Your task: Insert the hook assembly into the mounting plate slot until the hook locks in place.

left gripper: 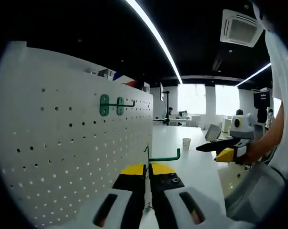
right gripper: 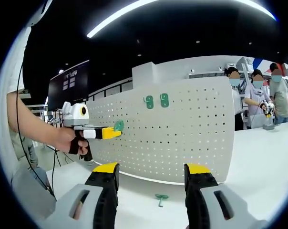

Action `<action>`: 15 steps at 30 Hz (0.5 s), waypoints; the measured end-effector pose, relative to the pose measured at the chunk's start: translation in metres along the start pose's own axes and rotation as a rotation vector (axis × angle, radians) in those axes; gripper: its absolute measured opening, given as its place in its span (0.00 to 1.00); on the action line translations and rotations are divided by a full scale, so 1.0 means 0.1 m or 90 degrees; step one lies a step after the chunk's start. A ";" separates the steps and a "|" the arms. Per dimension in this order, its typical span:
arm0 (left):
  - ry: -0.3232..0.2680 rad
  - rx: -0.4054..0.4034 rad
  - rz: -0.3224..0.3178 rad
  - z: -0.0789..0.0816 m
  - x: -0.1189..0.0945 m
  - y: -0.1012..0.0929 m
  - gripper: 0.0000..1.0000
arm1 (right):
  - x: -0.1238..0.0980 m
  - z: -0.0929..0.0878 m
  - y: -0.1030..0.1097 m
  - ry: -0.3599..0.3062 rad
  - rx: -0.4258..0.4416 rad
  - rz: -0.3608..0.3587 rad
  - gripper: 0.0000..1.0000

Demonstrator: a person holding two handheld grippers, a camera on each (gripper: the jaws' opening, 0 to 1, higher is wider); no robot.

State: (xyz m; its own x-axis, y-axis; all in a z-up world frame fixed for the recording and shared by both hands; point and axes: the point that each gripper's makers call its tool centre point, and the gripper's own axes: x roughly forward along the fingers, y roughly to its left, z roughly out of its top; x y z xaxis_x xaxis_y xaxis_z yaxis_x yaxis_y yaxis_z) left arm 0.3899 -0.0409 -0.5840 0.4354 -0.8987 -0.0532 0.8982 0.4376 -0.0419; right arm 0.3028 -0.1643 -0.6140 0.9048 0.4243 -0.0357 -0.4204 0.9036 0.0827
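My left gripper [left gripper: 148, 171] is shut on a green hook [left gripper: 167, 156], whose rod sticks out to the right with an upturned tip, close beside the white pegboard [left gripper: 77, 152]. Another green hook [left gripper: 111, 105] with two green plates hangs higher on the board. In the right gripper view the left gripper [right gripper: 116, 130] holds the green hook [right gripper: 118, 125] against the pegboard [right gripper: 191, 133], below and left of the mounted green plates [right gripper: 156, 101]. My right gripper [right gripper: 151, 169] stands open and holds nothing. A loose green hook [right gripper: 160, 198] lies on the table between its jaws.
The white table [left gripper: 196, 167] runs along the pegboard, with a paper cup [left gripper: 186, 143] on it. The right gripper [left gripper: 215, 150] hovers at the right, held by a hand. Several people [right gripper: 258, 98] stand behind the board's far end. A dark monitor [right gripper: 70, 85] hangs at the left.
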 end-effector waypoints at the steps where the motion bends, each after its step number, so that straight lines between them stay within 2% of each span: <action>1: -0.004 0.002 0.003 0.02 -0.01 0.00 0.02 | 0.00 0.00 0.00 0.000 0.000 0.000 0.53; 7: -0.024 0.006 0.006 0.14 -0.03 -0.03 0.02 | -0.01 -0.03 0.00 0.003 -0.001 0.000 0.53; 15: -0.035 0.010 0.015 0.21 -0.07 -0.02 0.02 | -0.02 -0.02 0.02 0.005 -0.002 0.001 0.53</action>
State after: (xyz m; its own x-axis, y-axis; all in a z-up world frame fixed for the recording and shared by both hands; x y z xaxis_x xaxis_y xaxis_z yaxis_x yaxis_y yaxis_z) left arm 0.3864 -0.0365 -0.5627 0.4584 -0.8888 0.0016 0.8885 0.4582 -0.0257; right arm 0.3005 -0.1632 -0.6161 0.9035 0.4265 -0.0430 -0.4224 0.9029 0.0801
